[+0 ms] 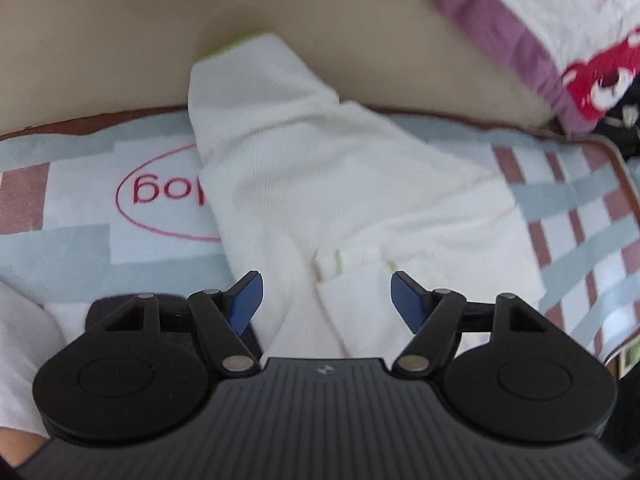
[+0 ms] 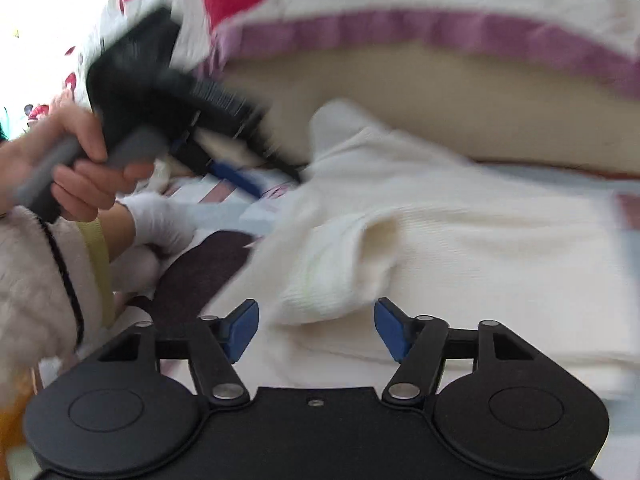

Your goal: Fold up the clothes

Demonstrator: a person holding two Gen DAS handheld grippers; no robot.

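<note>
- Two grippers are seen released: the left gripper (image 1: pixel 326 300) and the right gripper (image 2: pixel 316 330) both stand with jaws apart, nothing pinched between them.
- Beneath both, the white garment (image 1: pixel 320 184) is spread on the checked mat (image 1: pixel 580 208), one sleeve already laid across the body.
- Folding is judged partly done; further folds are left.
- Beyond, a beige surface (image 1: pixel 100 48) and a purple-trimmed blanket (image 1: pixel 520 40) are seen.
</note>
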